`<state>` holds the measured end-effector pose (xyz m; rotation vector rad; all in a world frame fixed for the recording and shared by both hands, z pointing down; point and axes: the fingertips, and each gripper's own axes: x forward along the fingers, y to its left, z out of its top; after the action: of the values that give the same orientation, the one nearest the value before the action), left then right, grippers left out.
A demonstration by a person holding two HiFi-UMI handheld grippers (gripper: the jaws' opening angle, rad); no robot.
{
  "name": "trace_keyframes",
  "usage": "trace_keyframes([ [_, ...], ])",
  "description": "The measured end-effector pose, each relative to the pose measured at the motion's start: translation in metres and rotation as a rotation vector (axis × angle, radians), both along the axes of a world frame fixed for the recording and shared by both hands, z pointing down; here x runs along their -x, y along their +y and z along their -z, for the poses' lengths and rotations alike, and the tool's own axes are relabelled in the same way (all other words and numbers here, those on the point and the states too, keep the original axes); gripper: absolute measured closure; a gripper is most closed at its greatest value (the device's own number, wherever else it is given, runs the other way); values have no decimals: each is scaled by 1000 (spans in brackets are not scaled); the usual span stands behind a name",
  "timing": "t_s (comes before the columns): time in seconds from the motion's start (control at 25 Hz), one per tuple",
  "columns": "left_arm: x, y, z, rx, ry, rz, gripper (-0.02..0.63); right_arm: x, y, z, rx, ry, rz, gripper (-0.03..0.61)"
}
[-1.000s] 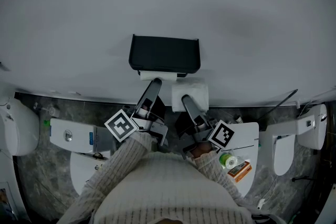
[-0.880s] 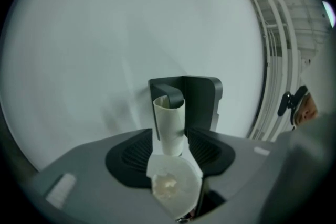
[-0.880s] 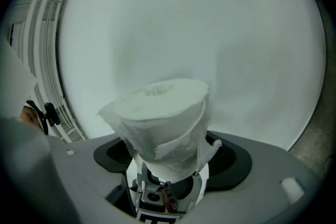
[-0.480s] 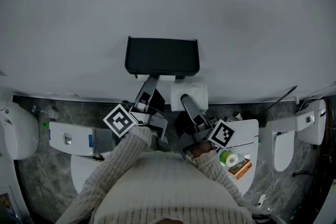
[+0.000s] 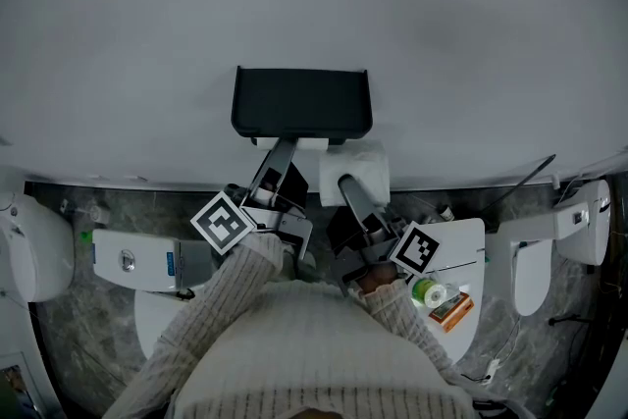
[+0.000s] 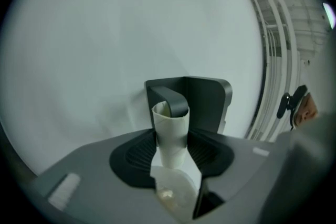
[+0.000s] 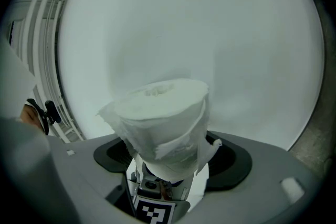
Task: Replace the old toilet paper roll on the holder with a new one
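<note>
My left claw [image 5: 282, 154] reaches up under the black box-shaped paper holder [image 5: 301, 103] on the pale grey wall [image 5: 461, 25]. In the left gripper view, the old roll, a bare off-white cardboard tube [image 6: 170, 131], sits threaded on the holder's dark curved arm [image 6: 172, 98]. It stands right between my jaws. They have just been closing around it, yet a strip of ribbed dark pad shows on either side of the tube, so I am not pinching it: this claw is parted.

My right claw [image 5: 345, 189] is clamped on the new roll, a fat white toilet paper roll [image 7: 157, 123] with a loose torn flap hanging off its side. It holds the roll against the wall, just below the holder's right end and beside my left claw.
</note>
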<state>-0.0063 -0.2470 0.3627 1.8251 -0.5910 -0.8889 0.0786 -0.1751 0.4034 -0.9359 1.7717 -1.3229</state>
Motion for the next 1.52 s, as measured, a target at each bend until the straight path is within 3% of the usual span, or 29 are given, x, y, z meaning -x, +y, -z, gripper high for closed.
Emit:
trace_keyframes([
  [0.44,2,3,0,9,12,5,436,-13,10,4,-13,-7,-37,186],
  [1.12,-25,10,-7,25,23,-80,436,-47,30,-3,0,-33,-181,186],
  [1.52,-70,18,0,13,19,-165,436,-88,51,5,-21,-30,-277,184],
])
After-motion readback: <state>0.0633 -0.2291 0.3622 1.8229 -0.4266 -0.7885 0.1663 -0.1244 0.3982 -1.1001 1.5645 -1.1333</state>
